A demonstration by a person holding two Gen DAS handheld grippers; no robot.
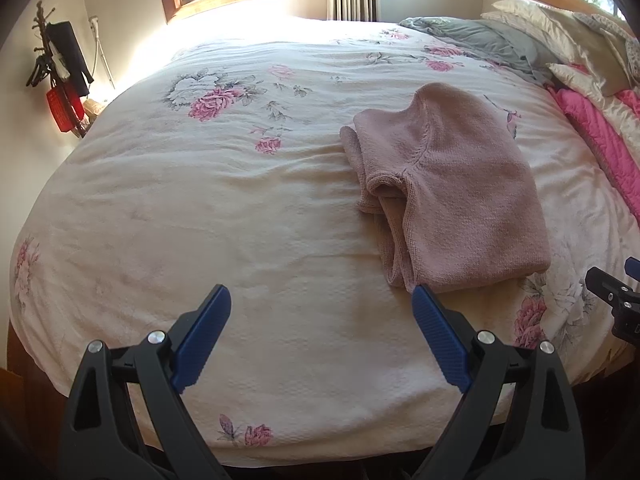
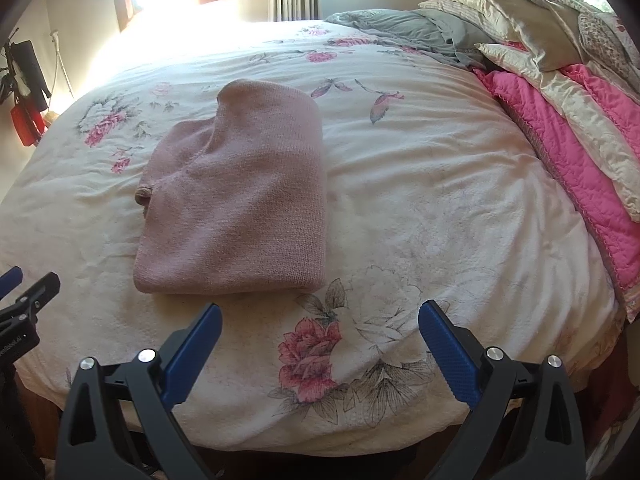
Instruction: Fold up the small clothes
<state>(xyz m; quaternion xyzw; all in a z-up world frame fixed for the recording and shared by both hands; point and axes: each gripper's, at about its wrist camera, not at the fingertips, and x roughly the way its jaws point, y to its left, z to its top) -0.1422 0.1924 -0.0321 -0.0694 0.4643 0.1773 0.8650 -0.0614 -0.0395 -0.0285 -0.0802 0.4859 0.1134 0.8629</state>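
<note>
Folded pink sweater (image 2: pixel 240 200) lies flat on the floral bedspread (image 2: pixel 420 208), near the front edge. Left gripper (image 1: pixel 322 300) hovers short of it, fingers spread wide, empty. Right gripper (image 2: pixel 320 316) likewise apart, holding nothing. Pillows (image 2: pixel 520 28) piled at the head.

The dusty-pink knitted sweater (image 2: pixel 240 200) is soft, fuzzy, matt knit with visible ribbing. Under it, the cream floral cotton bedspread (image 2: pixel 440 208) looks lightly textured and crinkled. At the bed's right edge there's a hot-pink quilted cover (image 2: pixel 568 148) and satiny, slightly glossy cream pillows (image 2: pixel 520 12). Both grippers: matt black plastic, ridged blue pads (image 1: pixel 436 332), shiny metal bolts (image 1: pixel 486 336).
</note>
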